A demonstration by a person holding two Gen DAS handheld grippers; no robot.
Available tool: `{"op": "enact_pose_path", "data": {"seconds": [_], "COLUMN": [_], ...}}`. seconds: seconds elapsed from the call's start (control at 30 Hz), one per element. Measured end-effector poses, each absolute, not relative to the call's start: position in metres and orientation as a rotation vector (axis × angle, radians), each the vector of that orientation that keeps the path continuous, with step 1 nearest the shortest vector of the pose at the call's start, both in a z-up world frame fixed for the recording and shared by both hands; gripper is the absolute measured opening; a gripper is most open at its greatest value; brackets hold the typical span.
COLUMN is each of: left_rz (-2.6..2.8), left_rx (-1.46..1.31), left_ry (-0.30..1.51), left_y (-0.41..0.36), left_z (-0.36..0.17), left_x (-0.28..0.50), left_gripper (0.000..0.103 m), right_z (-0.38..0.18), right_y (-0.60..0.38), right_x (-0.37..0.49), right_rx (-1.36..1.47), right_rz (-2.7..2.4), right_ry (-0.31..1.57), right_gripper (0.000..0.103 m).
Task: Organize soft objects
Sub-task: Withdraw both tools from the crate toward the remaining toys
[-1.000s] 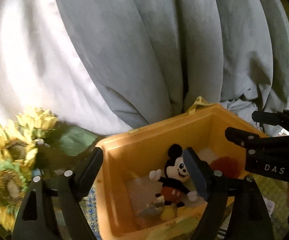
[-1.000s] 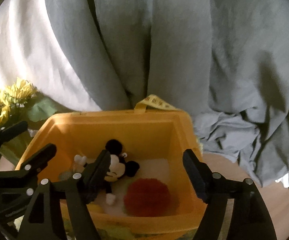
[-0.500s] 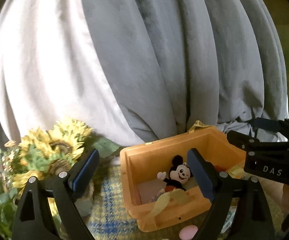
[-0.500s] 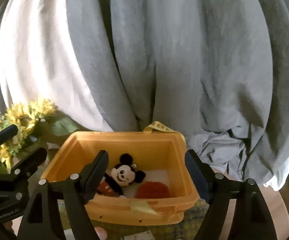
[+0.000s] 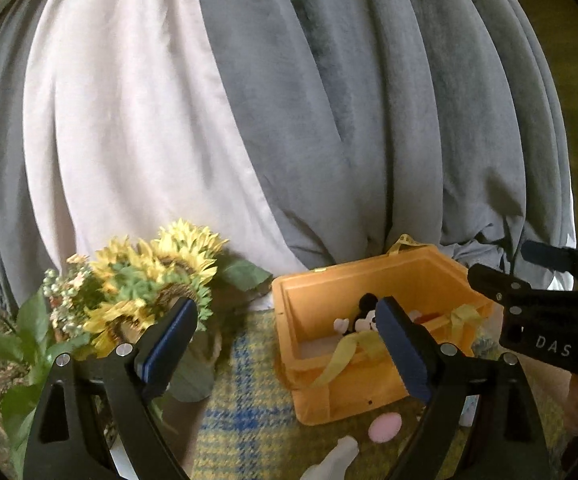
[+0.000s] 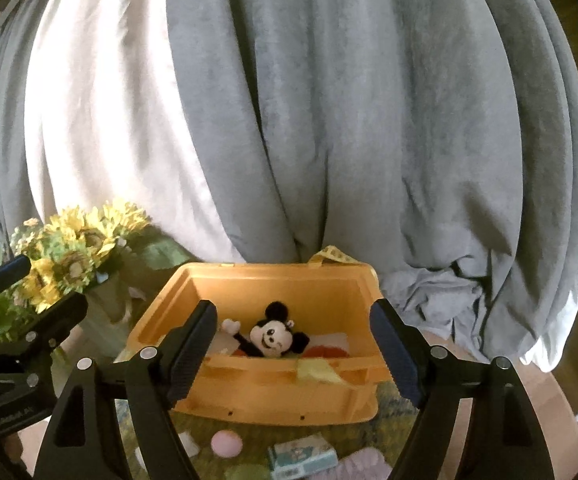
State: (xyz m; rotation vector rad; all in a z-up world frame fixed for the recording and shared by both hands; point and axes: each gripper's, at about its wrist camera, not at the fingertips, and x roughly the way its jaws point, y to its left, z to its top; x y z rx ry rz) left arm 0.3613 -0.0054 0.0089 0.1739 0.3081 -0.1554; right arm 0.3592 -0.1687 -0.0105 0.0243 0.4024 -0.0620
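An orange plastic bin [image 5: 369,280] [image 6: 273,384] stands on a plaid cloth [image 5: 245,420]. Inside it lies a mouse plush [image 5: 363,318] [image 6: 273,336] beside a red fuzzy object [image 6: 325,352]. A yellow ribbon [image 5: 341,360] hangs over the bin's near rim. In front of the bin lie a pink soft ball [image 5: 385,428] [image 6: 226,443] and a lilac cloth [image 6: 361,464]. My left gripper [image 5: 285,312] is open and empty, held back from the bin. My right gripper [image 6: 292,314] is also open and empty, a little short of the bin's near wall.
Artificial sunflowers [image 5: 149,276] [image 6: 77,248] stand left of the bin. Grey and white curtains [image 5: 329,120] hang close behind it. A small teal box [image 6: 303,456] and a white object [image 5: 337,458] lie on the cloth in front. Each gripper shows at the other view's edge.
Both grippers have pulled back and risen away from the bin, so it looks smaller. The pink ball and other things in front of it have come into view. The left jaws widened slightly.
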Motion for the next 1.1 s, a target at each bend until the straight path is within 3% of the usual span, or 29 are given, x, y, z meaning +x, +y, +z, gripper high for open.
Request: {"op": "enact_pose_path", "data": {"seconds": [1.1], "left_rz": [-0.179], "left_rx": [0.233], "left_ry": [0.582], "left_y": [0.005], "left_z": [-0.083], "left_x": [0.331], "left_gripper": [0.091], "right_z": [-0.102], "right_y": [-0.148], "right_x": [0.329], "right_rx": [0.035], "right_rz": [0.015], "right_ry": [0.691], "right_gripper": [0.079]}}
